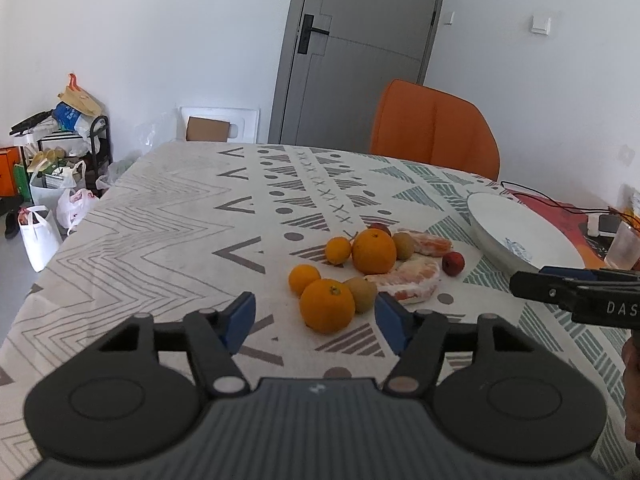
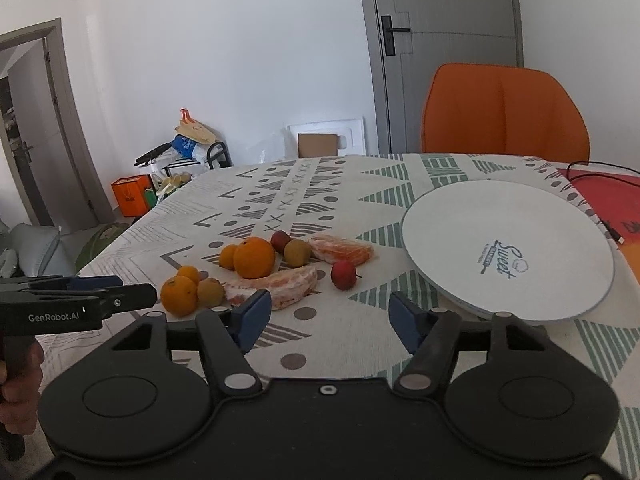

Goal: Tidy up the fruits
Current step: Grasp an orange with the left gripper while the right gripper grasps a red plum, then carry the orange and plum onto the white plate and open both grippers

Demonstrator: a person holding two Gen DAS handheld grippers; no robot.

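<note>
While both sets of jaws are held spread and empty, the near orange (image 1: 327, 306) is framed at twelve o'clock of the left gripper (image 1: 316, 322); the white plate (image 2: 460, 216), bare, is seen at one o'clock of the right gripper (image 2: 329, 322).

fruits: round oranges (image 2: 254, 258), brown kiwis (image 2: 297, 251), small red fruits (image 2: 343, 275), peeled pomelo wedges (image 2: 276, 286) | clustered on patterned surface (image 2: 248, 196) | beside empty white round plate (image 2: 508, 248)

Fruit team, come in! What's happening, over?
Left gripper and right gripper open, empty. Fruit piled on tablecloth, untouched. Plate empty, beside pile. Nothing blocking.
</note>
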